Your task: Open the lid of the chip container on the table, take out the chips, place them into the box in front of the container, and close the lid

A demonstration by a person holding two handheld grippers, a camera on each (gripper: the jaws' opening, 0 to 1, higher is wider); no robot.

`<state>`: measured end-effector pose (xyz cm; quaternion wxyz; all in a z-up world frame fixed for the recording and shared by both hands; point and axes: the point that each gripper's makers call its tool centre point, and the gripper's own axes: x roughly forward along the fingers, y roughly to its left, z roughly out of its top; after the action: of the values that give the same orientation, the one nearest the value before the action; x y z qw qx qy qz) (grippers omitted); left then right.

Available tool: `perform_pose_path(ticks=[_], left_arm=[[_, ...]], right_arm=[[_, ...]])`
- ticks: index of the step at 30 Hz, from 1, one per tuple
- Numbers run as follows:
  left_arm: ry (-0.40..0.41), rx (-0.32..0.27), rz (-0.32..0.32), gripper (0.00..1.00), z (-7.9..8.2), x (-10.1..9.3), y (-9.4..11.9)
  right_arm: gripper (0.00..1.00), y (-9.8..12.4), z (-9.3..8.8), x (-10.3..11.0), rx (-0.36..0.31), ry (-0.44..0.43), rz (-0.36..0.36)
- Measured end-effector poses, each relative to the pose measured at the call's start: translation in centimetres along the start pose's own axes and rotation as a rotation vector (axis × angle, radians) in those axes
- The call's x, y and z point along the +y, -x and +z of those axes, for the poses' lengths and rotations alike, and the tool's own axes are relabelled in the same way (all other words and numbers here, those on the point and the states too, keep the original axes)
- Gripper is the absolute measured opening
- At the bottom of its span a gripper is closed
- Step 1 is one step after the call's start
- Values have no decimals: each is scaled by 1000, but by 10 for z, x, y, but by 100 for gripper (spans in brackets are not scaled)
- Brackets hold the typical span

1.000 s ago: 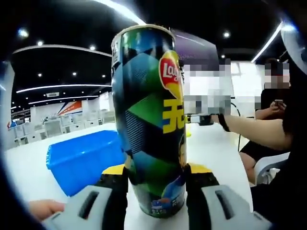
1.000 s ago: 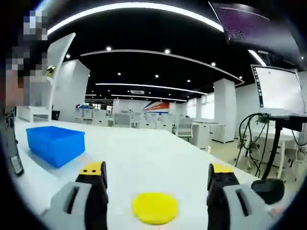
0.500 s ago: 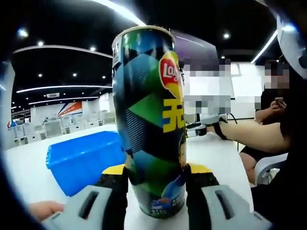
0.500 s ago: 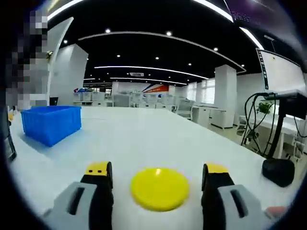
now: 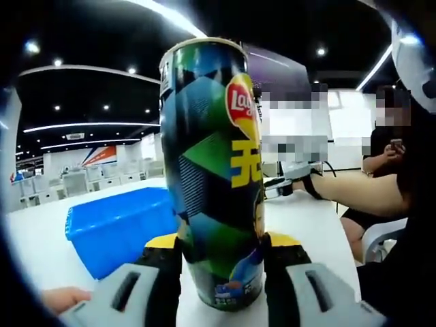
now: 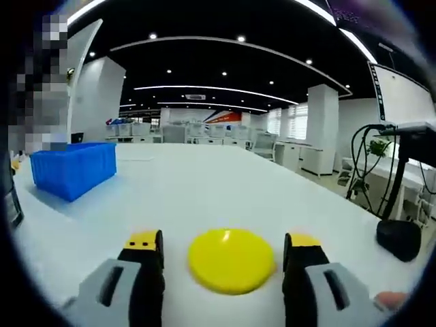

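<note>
Meanwhile the left gripper [image 5: 221, 253] is clamping the upright chip container [image 5: 212, 170] while the right gripper's [image 6: 223, 246] fingers are sitting apart around the yellow lid [image 6: 231, 259] on the surface [image 6: 204, 184].

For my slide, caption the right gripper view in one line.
Open right gripper straddling the yellow lid lying flat on the white table, blue box behind.

The right gripper [image 6: 223, 255] has dropped toward the table and closed in on the yellow lid [image 6: 231, 259], now larger and centred between its open jaws.
</note>
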<state>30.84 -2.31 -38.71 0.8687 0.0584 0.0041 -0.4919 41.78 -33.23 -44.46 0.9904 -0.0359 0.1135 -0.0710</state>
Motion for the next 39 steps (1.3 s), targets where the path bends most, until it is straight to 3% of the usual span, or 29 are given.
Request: perform_pose_path(ticks=[12, 17, 20, 36, 39], left_arm=[[-5, 0, 4, 48, 0, 1, 0], [-16, -2, 6, 48, 0, 1, -1], [-16, -1, 4, 48, 0, 2, -1], [-30, -5, 7, 48, -2, 5, -2], [-29, -6, 6, 48, -2, 5, -2]], right_arm=[[62, 0, -2, 2, 7, -6, 5], [57, 1, -1, 3, 6, -1, 5], [47, 2, -3, 5, 14, -8, 12], [46, 6, -2, 1, 32, 10, -17], [46, 8, 6, 0, 5, 25, -24]])
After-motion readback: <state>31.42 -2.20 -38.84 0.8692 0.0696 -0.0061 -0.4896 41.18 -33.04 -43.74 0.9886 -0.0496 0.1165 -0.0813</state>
